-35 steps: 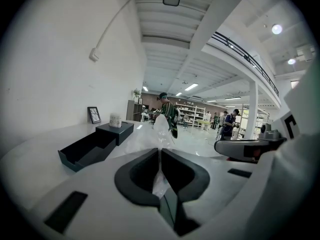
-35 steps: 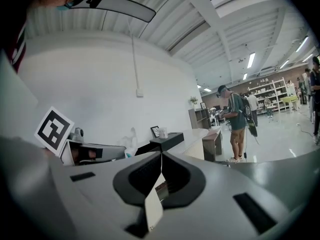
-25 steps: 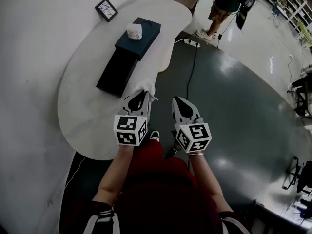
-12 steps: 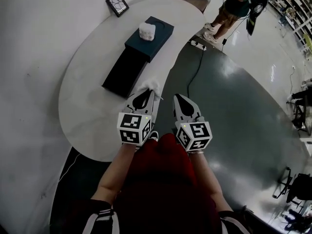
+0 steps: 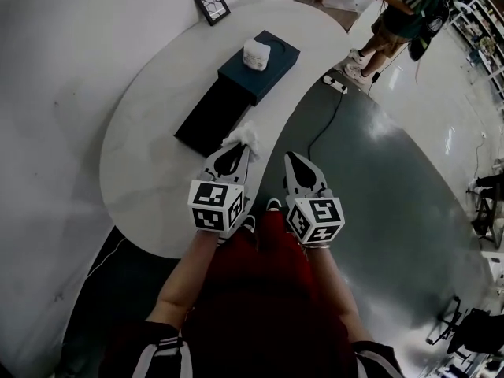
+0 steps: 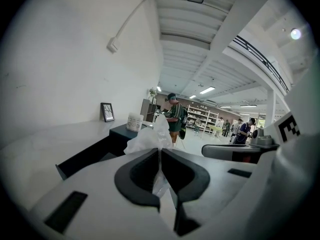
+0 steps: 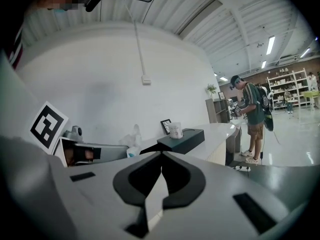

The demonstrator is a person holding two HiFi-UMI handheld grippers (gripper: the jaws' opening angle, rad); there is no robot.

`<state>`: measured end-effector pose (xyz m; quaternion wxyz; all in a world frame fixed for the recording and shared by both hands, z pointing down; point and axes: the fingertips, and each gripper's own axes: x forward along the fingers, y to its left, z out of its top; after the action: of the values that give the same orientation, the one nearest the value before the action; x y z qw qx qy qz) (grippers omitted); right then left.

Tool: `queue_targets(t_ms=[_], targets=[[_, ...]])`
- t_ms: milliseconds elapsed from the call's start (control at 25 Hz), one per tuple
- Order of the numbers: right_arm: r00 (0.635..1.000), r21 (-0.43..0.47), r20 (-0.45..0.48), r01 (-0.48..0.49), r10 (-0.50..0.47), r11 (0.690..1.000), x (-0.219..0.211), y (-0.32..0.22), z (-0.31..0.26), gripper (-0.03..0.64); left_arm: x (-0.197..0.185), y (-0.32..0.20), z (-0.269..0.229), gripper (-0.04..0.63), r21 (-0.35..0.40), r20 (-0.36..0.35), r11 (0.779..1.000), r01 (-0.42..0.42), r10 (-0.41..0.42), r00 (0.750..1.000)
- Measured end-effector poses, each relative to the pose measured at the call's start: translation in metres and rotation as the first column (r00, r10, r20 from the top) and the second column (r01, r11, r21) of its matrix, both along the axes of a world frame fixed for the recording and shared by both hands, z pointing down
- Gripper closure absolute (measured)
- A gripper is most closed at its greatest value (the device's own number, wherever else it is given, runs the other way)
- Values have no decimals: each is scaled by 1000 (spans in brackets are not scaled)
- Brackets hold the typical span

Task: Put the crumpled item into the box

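Wad [image 5: 244,135] stays pinched in your left gripper's [image 5: 236,151] narrow jaws and has drawn closer to the box [image 5: 211,118], now just beside its near end. Your right gripper's [image 5: 296,162] jaws are closed on nothing. You likely only need to reach over the box and release.

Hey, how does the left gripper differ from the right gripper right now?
The left gripper has its fingers shut on the crumpled white item; the right gripper has its fingers shut on nothing. In the head view, the left gripper reaches over the white table near the dark box; the right gripper hangs over the dark floor beside the table. Both point forward, side by side.
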<state>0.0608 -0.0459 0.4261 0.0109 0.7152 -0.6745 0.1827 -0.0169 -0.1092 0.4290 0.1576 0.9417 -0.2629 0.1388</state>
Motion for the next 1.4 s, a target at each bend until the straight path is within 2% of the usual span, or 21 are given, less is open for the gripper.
queue_targets(t_ms=[360, 840, 1200, 1400], targets=[[981, 18, 19, 191, -192, 981, 9, -45, -2, 601, -3, -29, 6, 558, 6, 51, 985, 172, -172, 984], [921, 17, 25, 388, -389, 921, 30, -100, 2, 601, 2, -65, 5, 558, 39, 111, 926, 376, -378, 919], [874, 35, 32, 484, -485, 874, 32, -132, -4, 601, 7, -87, -4, 558, 56, 151, 887, 459, -462, 874], [851, 36, 29, 524, -525, 851, 31, -145, -4, 601, 9, -104, -8, 558, 64, 155, 873, 483, -487, 860]])
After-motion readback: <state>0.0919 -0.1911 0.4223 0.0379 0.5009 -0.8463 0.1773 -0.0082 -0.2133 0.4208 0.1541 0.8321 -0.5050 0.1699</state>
